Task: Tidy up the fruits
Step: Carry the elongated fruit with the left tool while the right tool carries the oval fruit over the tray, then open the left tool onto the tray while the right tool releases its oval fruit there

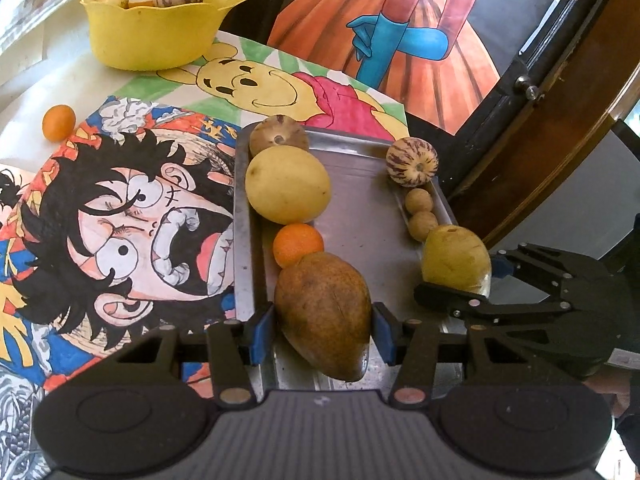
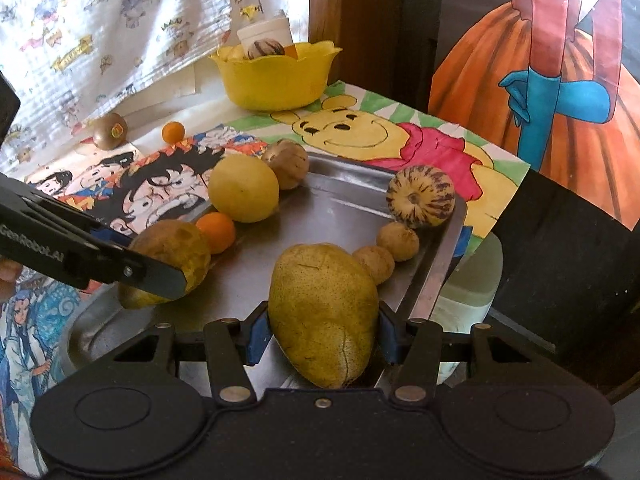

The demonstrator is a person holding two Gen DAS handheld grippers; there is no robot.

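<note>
Lower end of the brown mango (image 1: pixel 324 316) is cut off behind the left gripper (image 1: pixel 322 330) body; same for the yellow-green mango (image 2: pixel 324 320) behind the right gripper (image 2: pixel 322 330). Whether either fruit rests on the metal tray (image 1: pixel 352 216) or hangs just above it: cannot tell. Yellow bowl (image 2: pixel 276 80) contents are half hidden by the rim: a striped fruit (image 2: pixel 262 49), something yellow, a white tub behind.

Tray holds two rows. Left edge, far to near: tan round fruit (image 1: pixel 278 136), big yellow fruit (image 1: pixel 288 186), small orange (image 1: pixel 298 244), then the brown mango, touching in a line. Right edge: striped melon-like fruit (image 1: pixel 412 162), two small tan balls (image 1: pixel 420 210), then the yellow-green mango.

Left fingers clamped on the brown mango's sides; right fingers clamped on the yellow-green mango.

Off the tray on the counter (image 1: pixel 60 80): a loose small orange (image 1: pixel 59 122), a kiwi (image 2: pixel 111 130) with sticker, cartoon drawings under everything. Patterned cloth hangs behind.
</note>
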